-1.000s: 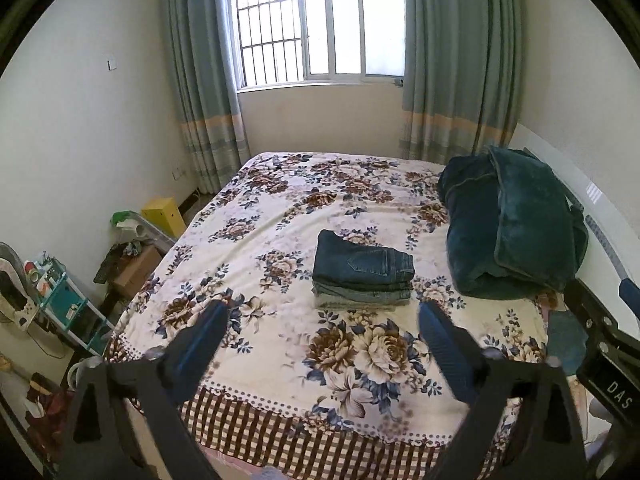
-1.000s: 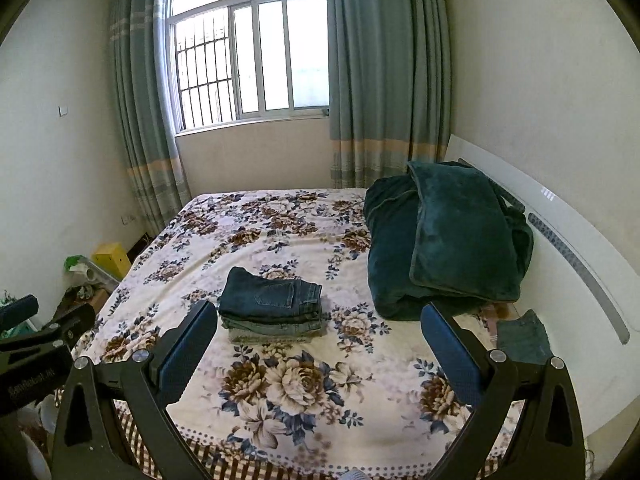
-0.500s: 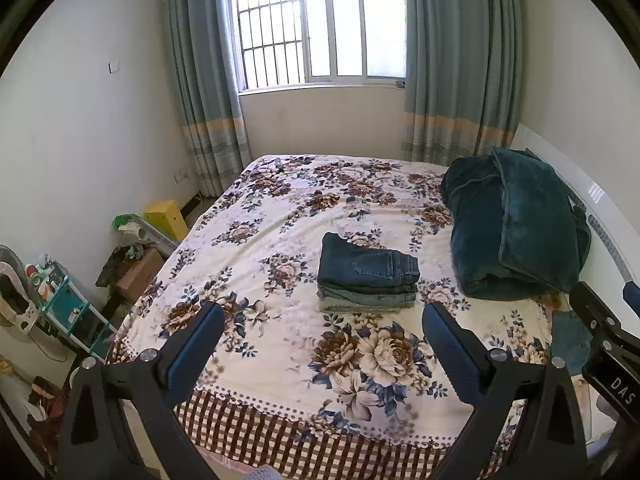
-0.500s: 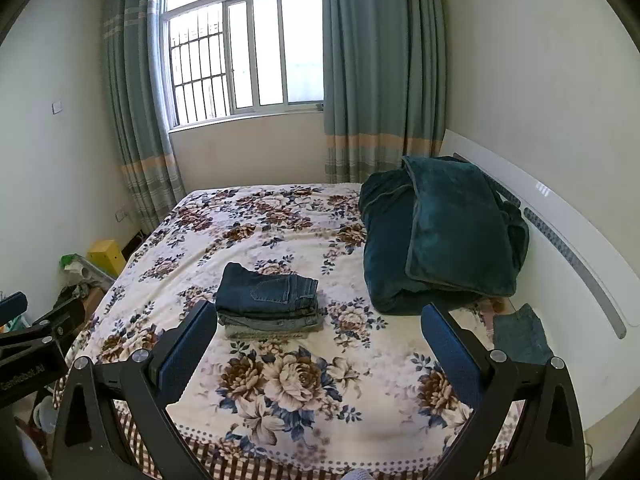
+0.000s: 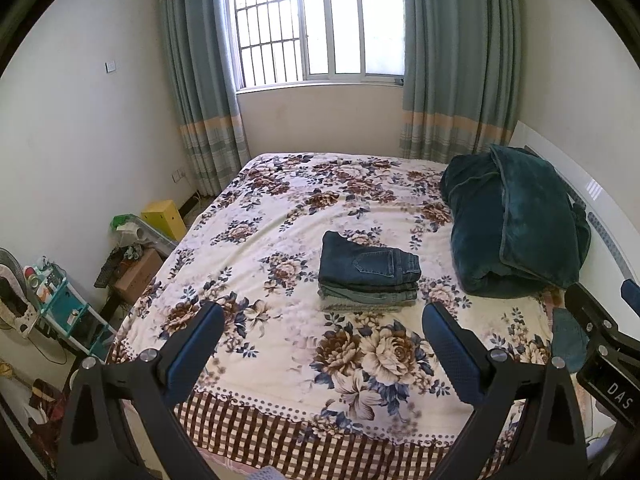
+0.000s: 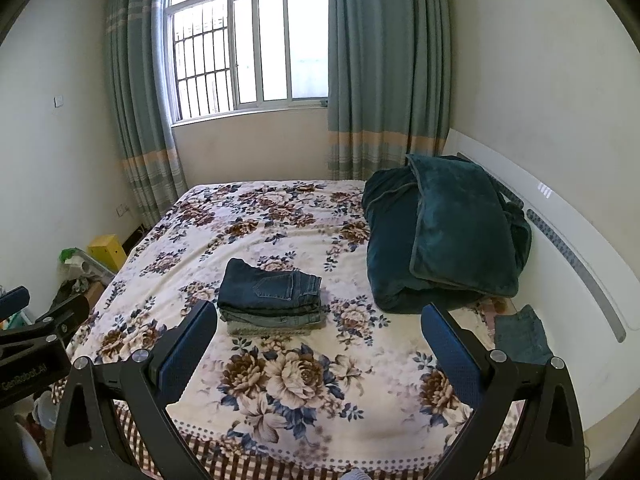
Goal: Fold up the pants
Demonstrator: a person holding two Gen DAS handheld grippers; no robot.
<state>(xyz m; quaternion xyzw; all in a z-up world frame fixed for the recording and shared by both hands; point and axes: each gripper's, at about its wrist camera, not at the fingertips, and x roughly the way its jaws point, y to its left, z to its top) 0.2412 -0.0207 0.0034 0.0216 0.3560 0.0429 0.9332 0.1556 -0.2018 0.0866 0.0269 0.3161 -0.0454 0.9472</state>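
Note:
A neat stack of folded jeans [image 5: 368, 276] [image 6: 272, 300] lies in the middle of the floral bedspread [image 5: 304, 208] [image 6: 280, 220], dark blue pair on top. Another piece of blue denim [image 5: 568, 338] [image 6: 520, 336] lies at the bed's right edge by the headboard. My left gripper [image 5: 318, 350] hangs open over the foot of the bed, well short of the stack, holding nothing. The right gripper [image 6: 318, 350] is likewise open and empty, back from the stack. Each gripper's body shows at the edge of the other's view.
A bulky dark teal blanket [image 5: 516, 224] [image 6: 448, 232] is piled at the right by the white headboard [image 6: 560, 248]. Boxes, a yellow box [image 5: 164, 218] and a shelf [image 5: 64, 308] crowd the floor on the left. A curtained window [image 5: 316, 24] is behind the bed.
Both grippers have drawn back and risen a little from the bed, so the jeans stack looks smaller and farther. Both stay open; nothing on the bed moved.

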